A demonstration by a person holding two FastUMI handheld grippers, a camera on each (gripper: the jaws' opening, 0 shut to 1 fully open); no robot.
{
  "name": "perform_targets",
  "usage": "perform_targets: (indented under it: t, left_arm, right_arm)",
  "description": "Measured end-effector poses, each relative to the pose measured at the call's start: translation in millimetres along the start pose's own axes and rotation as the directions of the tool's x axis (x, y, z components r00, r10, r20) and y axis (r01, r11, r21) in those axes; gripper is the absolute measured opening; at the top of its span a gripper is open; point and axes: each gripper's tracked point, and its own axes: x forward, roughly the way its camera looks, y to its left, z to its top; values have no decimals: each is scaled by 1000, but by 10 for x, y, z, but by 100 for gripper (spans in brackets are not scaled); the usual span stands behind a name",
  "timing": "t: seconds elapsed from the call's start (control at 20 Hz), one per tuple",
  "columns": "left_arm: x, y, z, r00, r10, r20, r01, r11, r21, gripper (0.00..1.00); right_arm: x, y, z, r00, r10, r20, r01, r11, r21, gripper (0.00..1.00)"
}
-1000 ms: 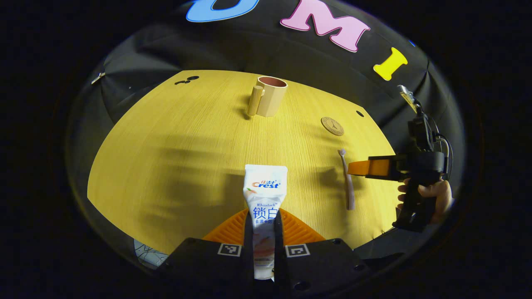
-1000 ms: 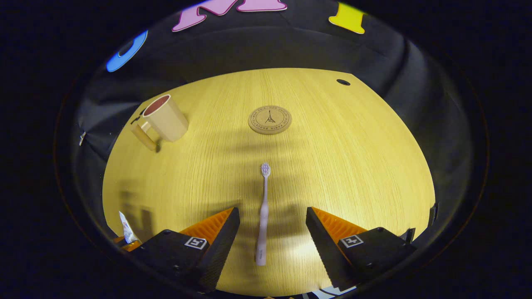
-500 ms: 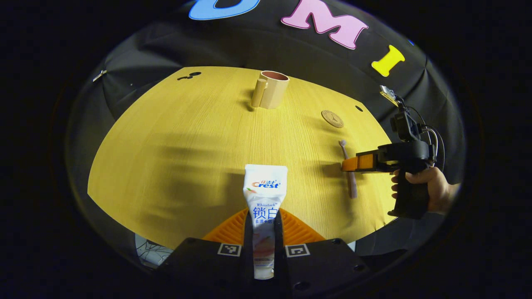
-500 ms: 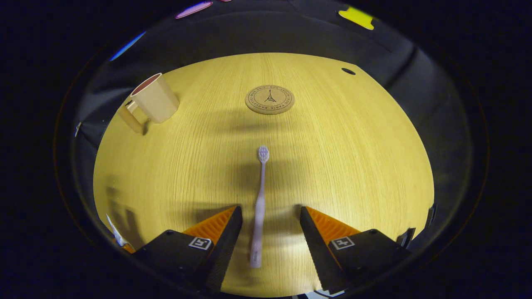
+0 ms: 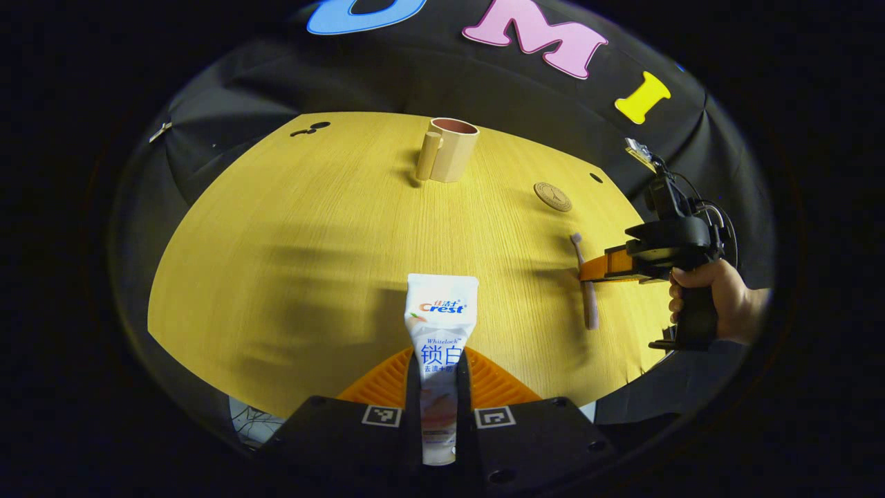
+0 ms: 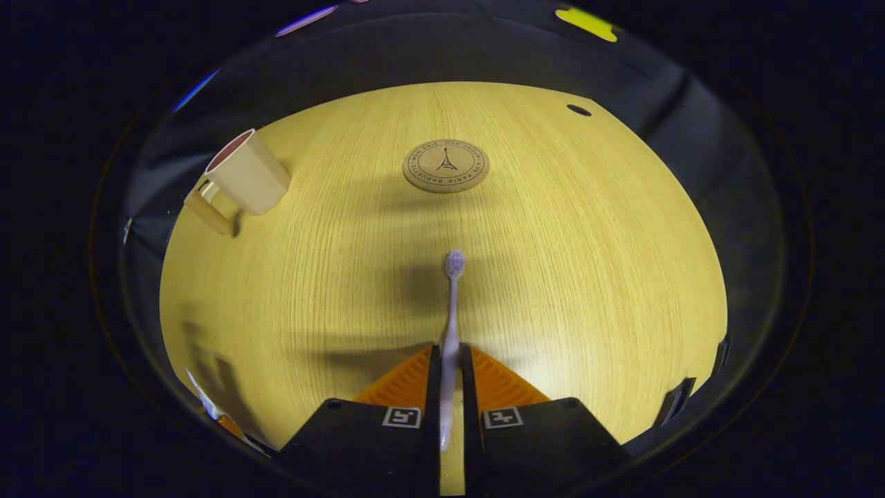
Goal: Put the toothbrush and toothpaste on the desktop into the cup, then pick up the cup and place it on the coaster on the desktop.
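Note:
In the left gripper view my left gripper [image 5: 438, 366] is shut on the white toothpaste tube [image 5: 440, 311], which sticks out forward above the wooden desktop [image 5: 311, 228]. A beige cup [image 5: 446, 149] with a handle stands upright at the far side. In the right gripper view my right gripper [image 6: 449, 356] is shut on the handle of the pale purple toothbrush [image 6: 451, 304], head pointing forward. The round cork coaster [image 6: 446, 166] lies beyond it, the cup [image 6: 245, 181] at far left. The left gripper view shows the right gripper [image 5: 588, 270] held by a hand [image 5: 712, 304], with the toothbrush [image 5: 586, 283] between its fingers.
The desktop [image 6: 588, 242] is bordered by black cloth on all sides. A small dark hole [image 6: 578, 110] sits near its far right corner, and several small holes [image 5: 311, 128] mark the far left corner. The coaster [image 5: 552, 196] lies right of the cup.
My right gripper has shut on the toothbrush handle; its fingers stood wide apart before. My left gripper keeps hold of the toothpaste tube, nearly still.

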Motion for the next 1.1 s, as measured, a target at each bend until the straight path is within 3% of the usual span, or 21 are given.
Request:
perform_targets:
  t: [0.1, 0.15, 0.2, 0.55, 0.8, 0.95, 1.0, 1.1]
  left_arm:
    - [30, -6, 16, 1000, -2, 1, 2, 1000, -1, 19]
    - [40, -6, 33, 1000, -2, 1, 2, 1000, -3, 24]
    - [54, -8, 50, 1000, -2, 1, 2, 1000, -5, 24]
    - [78, 29, 494, 997, -3, 72, 3, 1000, -4, 24]
    - [-51, 122, 1211, 981, -11, 192, 15, 1000, -22, 24]
    - [-161, 60, 1748, 960, -48, 276, 59, 998, -34, 24]
    - [-193, 42, 1935, 951, -56, 303, 67, 997, -24, 29]
    - [-228, -6, 2300, 932, -73, 356, 77, 997, 3, 24]
  right_arm:
    - [-10, -1, 15, 1000, 8, -4, -8, 1000, 6, 22]
    - [-23, 12, 23, 1000, 22, -5, -22, 1000, 4, 10]
    - [-2, 10, 21, 999, 32, -6, -32, 999, -4, 8]
    - [-74, -147, 75, 999, 51, -4, -51, 999, 18, 8]
    - [-296, -374, 229, 995, 84, 60, -84, 996, -8, 8]
    - [-489, -450, 271, 985, 130, 110, -122, 990, -75, 8]
    - [-555, -473, 272, 983, 139, 119, -130, 988, -84, 8]
    - [-697, -481, 270, 977, 169, 131, -163, 985, -58, 8]
